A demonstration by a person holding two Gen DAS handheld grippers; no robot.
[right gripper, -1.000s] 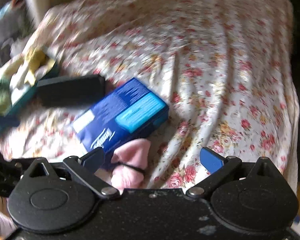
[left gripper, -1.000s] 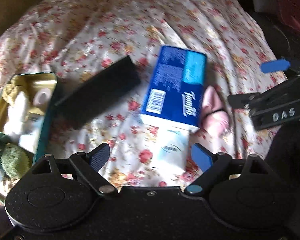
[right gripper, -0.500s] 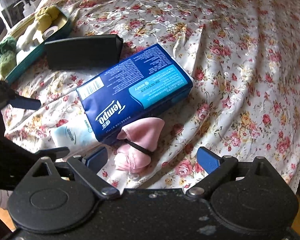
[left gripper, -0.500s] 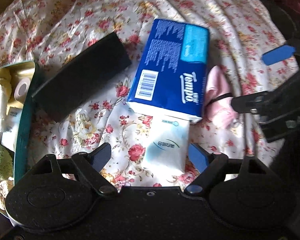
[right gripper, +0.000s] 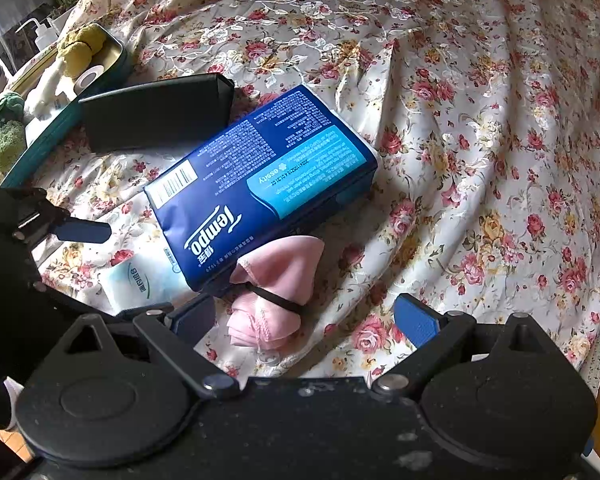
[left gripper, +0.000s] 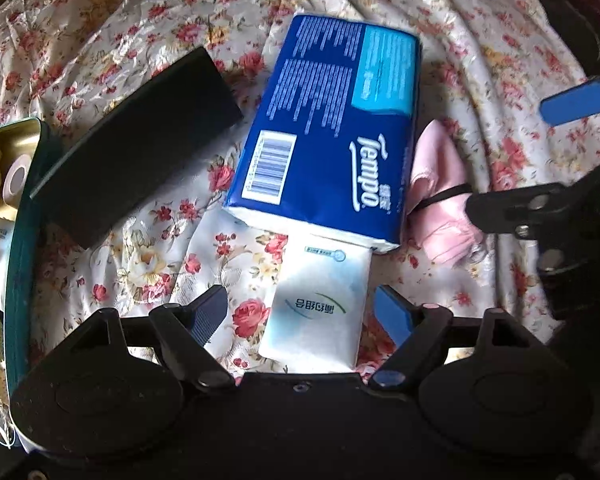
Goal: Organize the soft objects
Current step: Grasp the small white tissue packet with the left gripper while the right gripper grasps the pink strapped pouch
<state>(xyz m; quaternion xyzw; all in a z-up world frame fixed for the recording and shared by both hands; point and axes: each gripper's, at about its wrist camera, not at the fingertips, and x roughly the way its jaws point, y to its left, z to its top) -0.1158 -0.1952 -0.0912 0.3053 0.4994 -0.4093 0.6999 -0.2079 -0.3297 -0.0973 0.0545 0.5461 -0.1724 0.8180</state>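
Observation:
On the flowered bedspread lies a big blue Tempo tissue pack (left gripper: pixel 331 132) (right gripper: pixel 260 184). A small white tissue pack (left gripper: pixel 319 300) (right gripper: pixel 140 280) pokes out from under its near end. My left gripper (left gripper: pixel 300 314) points down over that small pack, open, with the pack between the fingers and neither pad pressing it. A pink cloth bundle (left gripper: pixel 439 200) (right gripper: pixel 276 288), tied with a black band, rests against the blue pack's side. My right gripper (right gripper: pixel 305 318) hangs open above it, the bundle closer to its left finger.
A long black case (left gripper: pixel 136 144) (right gripper: pixel 156 112) lies left of the blue pack. Beside it stands a teal tin tray (left gripper: pixel 18 248) (right gripper: pixel 60 124) holding yellow and green soft things and a tape roll. Each gripper shows at the edge of the other's view.
The left gripper sank toward the small white pack, and its fingers drew somewhat closer together. The right gripper tipped down over the pink bundle, then stayed still.

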